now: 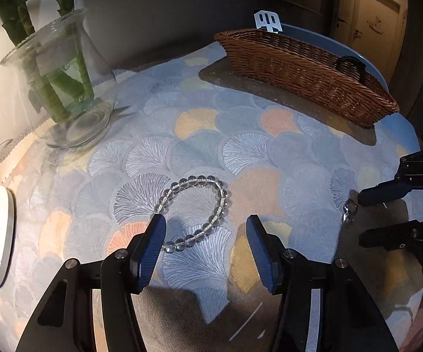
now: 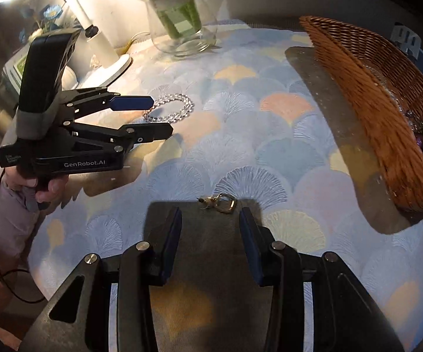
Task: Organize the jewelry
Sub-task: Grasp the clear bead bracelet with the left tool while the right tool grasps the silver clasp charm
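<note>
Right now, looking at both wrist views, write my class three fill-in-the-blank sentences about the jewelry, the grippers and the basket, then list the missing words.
1. The clear bead bracelet lies on the patterned tablecloth just ahead of the ____ gripper.
2. The right gripper points at a small ____, its jaws open.
3. The container at the far edge of the table is a wicker ____.

Missing words: left; earring; basket
</note>
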### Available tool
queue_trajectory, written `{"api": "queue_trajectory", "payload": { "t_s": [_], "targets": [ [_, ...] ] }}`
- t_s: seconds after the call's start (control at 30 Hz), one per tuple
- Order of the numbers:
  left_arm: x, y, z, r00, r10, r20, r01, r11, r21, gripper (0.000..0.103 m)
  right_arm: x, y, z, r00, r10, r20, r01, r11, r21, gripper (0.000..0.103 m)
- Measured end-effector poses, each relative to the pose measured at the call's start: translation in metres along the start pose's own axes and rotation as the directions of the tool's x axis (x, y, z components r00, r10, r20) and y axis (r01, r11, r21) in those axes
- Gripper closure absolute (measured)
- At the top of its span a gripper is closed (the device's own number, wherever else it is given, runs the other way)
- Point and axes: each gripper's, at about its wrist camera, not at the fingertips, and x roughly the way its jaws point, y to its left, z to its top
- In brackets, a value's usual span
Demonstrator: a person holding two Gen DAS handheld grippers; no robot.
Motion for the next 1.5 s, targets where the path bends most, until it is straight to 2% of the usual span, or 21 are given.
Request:
{"api": "queue_trajectory", "payload": {
  "t_s": [0.23,0.43,0.5,0.57,0.6,0.67,0.8,1.0,1.1,1.2,1.27,1.4,1.5],
  "targets": [
    [0.002,0.006,-0.002,1.000,-0.026,0.014,0.027,0.999,-0.033,0.045,0.009,0.007,0.008,0.999,-0.005,0.046,0.008,0.999,-0.046,0.060],
    [0.001,0.006,-0.003,1.000,-0.024,0.018,0.025,0.999,-0.029,0.045,-0.011,0.011,-0.005,0.997,-0.033,0.063,0.039,0.995,-0.091,0.060],
    [0.001,0.005,-0.003,0.999,-0.025,0.022,0.025,0.999,-0.029,0.048,-0.013,0.014,-0.009,0.998,-0.029,0.049,0.034,0.995,-0.098,0.062],
    [0.001,0.003,-0.002,0.999,-0.023,0.025,0.024,0.999,-0.029,0.056,-0.009,0.015,-0.011,1.000,0.001,0.026,0.002,0.997,-0.080,0.064],
    [0.001,0.003,-0.002,0.999,-0.022,0.025,0.022,0.999,-0.032,0.057,-0.004,0.015,-0.010,1.000,0.012,0.017,-0.011,0.997,-0.072,0.065],
    [0.000,0.003,-0.002,1.000,-0.017,0.023,0.018,0.999,-0.040,0.058,0.003,0.019,-0.008,1.000,-0.012,0.017,0.013,0.997,-0.070,0.080],
    [-0.001,0.002,-0.004,0.999,-0.027,0.020,0.028,0.999,-0.043,0.059,0.011,0.021,0.002,0.998,-0.061,0.033,0.063,0.996,-0.062,0.089],
    [0.000,0.003,-0.003,0.999,-0.041,0.019,0.042,0.998,-0.045,0.059,0.015,0.019,0.007,0.995,-0.090,0.049,0.091,0.996,-0.013,0.092],
    [0.001,0.000,-0.002,0.999,-0.030,0.021,0.030,0.999,-0.034,0.059,0.014,0.020,0.005,0.989,-0.131,0.067,0.132,0.991,-0.010,0.093],
    [0.001,0.001,-0.001,0.999,-0.033,0.027,0.034,0.999,-0.041,0.060,0.015,0.018,0.008,0.990,-0.124,0.067,0.125,0.992,-0.002,0.093],
    [0.001,0.000,-0.001,0.999,-0.033,0.030,0.034,0.999,-0.037,0.067,0.018,0.017,0.013,0.991,-0.118,0.067,0.118,0.993,0.000,0.092],
    [0.001,0.000,-0.001,0.999,-0.030,0.031,0.031,0.999,-0.042,0.067,0.021,0.018,0.018,0.989,-0.134,0.060,0.134,0.991,0.003,0.092],
    [0.001,0.000,-0.002,0.999,-0.034,0.033,0.035,0.998,-0.045,0.067,0.014,0.012,0.012,0.992,-0.111,0.055,0.108,0.993,0.052,0.092]
  ]
}}
